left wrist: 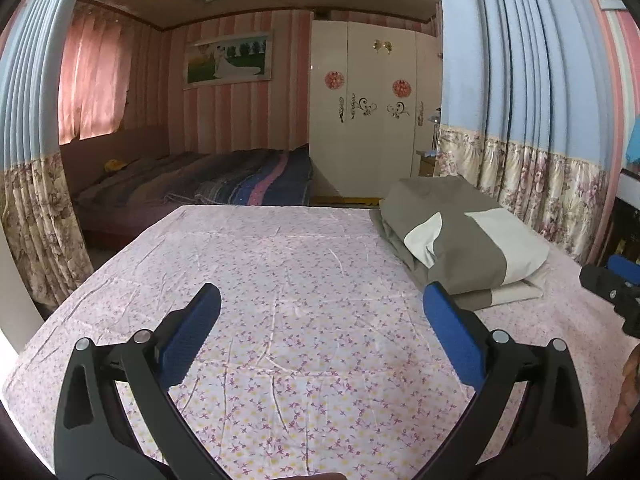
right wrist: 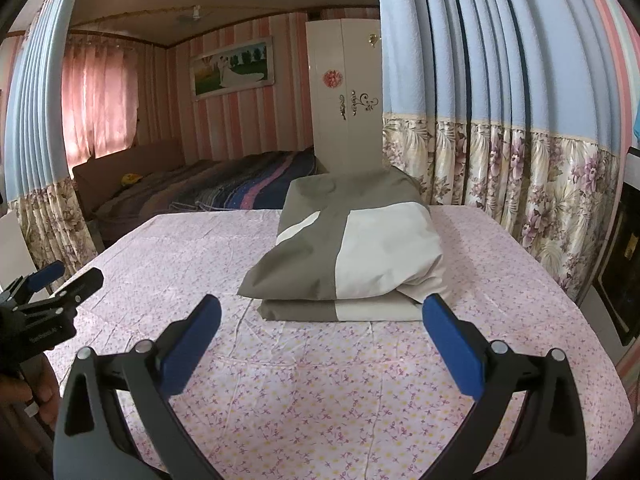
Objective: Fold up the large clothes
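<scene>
A folded grey and white cloth [right wrist: 348, 248] lies in a thick stack on the bed's pink flowered sheet [right wrist: 320, 380]. In the left wrist view the cloth [left wrist: 460, 236] sits at the right. My right gripper [right wrist: 322, 312] is open and empty, held above the sheet just in front of the stack's near edge. My left gripper [left wrist: 322, 304] is open and empty over bare sheet [left wrist: 280, 320], to the left of the stack. Each gripper shows at the edge of the other's view: the right one [left wrist: 612, 284] and the left one [right wrist: 52, 284].
Blue and flowered curtains [right wrist: 500, 120] hang right behind the bed's right side and at the left [left wrist: 28, 160]. A second bed with a striped blanket [left wrist: 224, 176] and a white wardrobe [left wrist: 368, 108] stand beyond. A dark cabinet [right wrist: 624, 264] is at far right.
</scene>
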The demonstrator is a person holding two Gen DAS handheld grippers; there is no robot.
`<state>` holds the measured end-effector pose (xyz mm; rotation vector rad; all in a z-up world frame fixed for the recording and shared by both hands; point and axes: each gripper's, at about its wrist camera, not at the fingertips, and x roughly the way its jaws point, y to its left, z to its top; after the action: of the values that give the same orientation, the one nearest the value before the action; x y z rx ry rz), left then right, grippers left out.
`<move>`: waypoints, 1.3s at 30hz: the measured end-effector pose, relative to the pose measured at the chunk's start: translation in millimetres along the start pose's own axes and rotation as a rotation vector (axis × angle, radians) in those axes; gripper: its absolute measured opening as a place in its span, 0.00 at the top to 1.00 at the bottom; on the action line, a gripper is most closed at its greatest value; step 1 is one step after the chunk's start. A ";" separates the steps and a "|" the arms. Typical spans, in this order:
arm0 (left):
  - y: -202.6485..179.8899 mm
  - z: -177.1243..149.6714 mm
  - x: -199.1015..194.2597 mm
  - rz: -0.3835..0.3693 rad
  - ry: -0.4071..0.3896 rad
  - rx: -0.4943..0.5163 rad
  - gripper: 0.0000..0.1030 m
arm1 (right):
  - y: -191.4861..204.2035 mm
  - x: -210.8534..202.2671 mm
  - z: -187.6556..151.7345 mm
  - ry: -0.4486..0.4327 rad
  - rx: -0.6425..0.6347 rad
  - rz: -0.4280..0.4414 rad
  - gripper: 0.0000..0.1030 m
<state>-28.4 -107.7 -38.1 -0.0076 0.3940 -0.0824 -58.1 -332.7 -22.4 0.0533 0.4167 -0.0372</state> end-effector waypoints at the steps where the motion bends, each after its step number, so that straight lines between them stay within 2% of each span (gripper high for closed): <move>1: -0.7 -0.2 0.8 0.003 0.002 0.006 0.03 | 0.1 0.3 -0.3 -0.001 0.000 -0.002 0.02; 7: 3.5 -0.1 0.7 -0.020 0.005 -0.017 0.03 | 0.4 1.9 -0.5 -0.001 -0.003 0.002 0.02; 24: 9.5 5.4 -1.8 -0.026 -0.017 -0.030 0.03 | -1.4 4.4 -0.7 0.000 -0.007 0.010 0.02; 33: 13.1 6.6 -7.0 -0.010 -0.044 -0.060 0.03 | -5.5 7.0 0.6 0.007 -0.008 0.007 0.02; 39: 10.4 7.3 -4.4 0.014 -0.033 -0.034 0.03 | -12.0 6.6 1.9 0.007 -0.011 0.008 0.02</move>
<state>-28.8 -97.0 -29.9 -0.0395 0.3623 -0.0620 -51.9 -344.9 -23.9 0.0439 0.4237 -0.0268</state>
